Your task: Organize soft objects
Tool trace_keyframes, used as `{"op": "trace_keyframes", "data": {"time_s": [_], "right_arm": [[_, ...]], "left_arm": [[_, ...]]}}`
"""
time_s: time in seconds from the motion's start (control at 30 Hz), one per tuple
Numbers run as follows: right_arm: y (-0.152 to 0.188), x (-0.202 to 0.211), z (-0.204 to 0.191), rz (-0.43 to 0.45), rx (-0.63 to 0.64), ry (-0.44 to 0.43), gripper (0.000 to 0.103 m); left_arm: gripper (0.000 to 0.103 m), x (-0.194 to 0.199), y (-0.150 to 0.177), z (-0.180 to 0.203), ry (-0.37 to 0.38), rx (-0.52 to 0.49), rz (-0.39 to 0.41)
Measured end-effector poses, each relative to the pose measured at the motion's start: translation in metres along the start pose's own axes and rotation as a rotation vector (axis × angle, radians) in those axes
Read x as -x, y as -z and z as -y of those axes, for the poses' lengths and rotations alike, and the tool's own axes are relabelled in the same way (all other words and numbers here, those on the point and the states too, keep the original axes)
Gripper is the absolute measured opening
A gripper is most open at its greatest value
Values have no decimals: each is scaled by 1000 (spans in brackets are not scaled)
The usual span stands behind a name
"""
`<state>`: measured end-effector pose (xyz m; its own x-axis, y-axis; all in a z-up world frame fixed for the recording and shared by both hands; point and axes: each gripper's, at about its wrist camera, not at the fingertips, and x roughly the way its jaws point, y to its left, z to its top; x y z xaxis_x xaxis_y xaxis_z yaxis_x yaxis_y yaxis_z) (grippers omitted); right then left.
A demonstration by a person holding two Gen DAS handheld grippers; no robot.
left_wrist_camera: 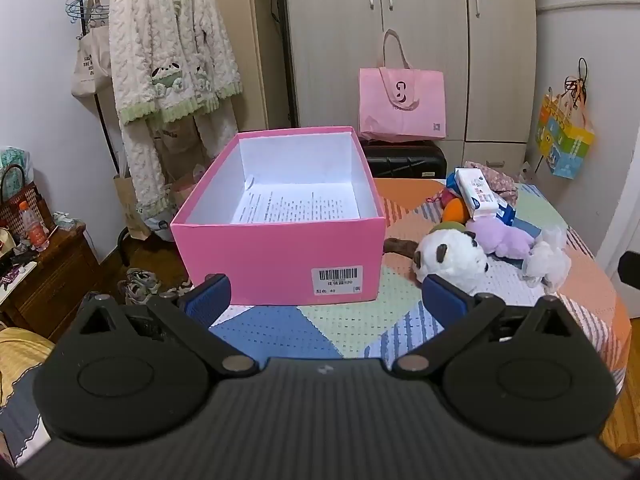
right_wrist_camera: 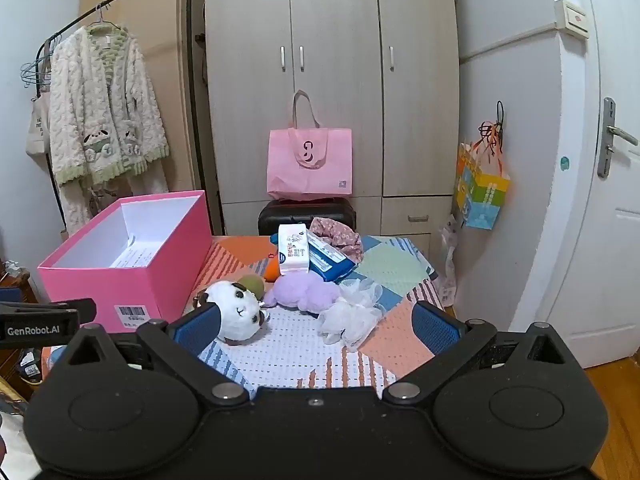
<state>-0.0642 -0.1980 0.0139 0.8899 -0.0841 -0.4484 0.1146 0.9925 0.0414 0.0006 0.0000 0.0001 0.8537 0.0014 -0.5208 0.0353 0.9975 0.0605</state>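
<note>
Waiting at the start is how this looks to me: nothing soft is in the pink box (left_wrist_camera: 280, 216) yet. Only a sheet of paper (left_wrist_camera: 296, 208) with print lies on its floor. The box stands with no lid on the patchwork cover (left_wrist_camera: 280, 324), on the left side.

Both grippers hang above the cover and tip down a bit. The left gripper (left_wrist_camera: 326, 296) has its jaws wide apart with nothing between them, and it points at the near wall of the box. The right gripper (right_wrist_camera: 316, 324) is wide open and empty too, and it points at the pile of soft things.

That pile sits to the right of the box. The panda toy (right_wrist_camera: 236, 312) is nearest, lying just in front of the right gripper's left finger. Behind it are a purple plush (right_wrist_camera: 304, 294) and a white puffy ball (right_wrist_camera: 352, 312), touching each other. Further back lie a white tissue pack (right_wrist_camera: 294, 254), a blue pack (right_wrist_camera: 330, 260) and a flowery cloth (right_wrist_camera: 340, 238).

I think the next move is to pick up the panda, as it is closest. The right gripper needs to go down over it, close softly, lift, and carry it left over the box rim. The toy is squashy and round, so it may slip if held only by an edge.
</note>
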Motion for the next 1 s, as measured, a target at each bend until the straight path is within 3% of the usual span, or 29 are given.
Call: {"op": "trace_keyframes", "data": {"time_s": [1.0], "right_arm": [[6, 1, 1, -4, 5, 15, 103]], "left_arm": [[103, -6, 5, -2, 74, 4, -32]]}}
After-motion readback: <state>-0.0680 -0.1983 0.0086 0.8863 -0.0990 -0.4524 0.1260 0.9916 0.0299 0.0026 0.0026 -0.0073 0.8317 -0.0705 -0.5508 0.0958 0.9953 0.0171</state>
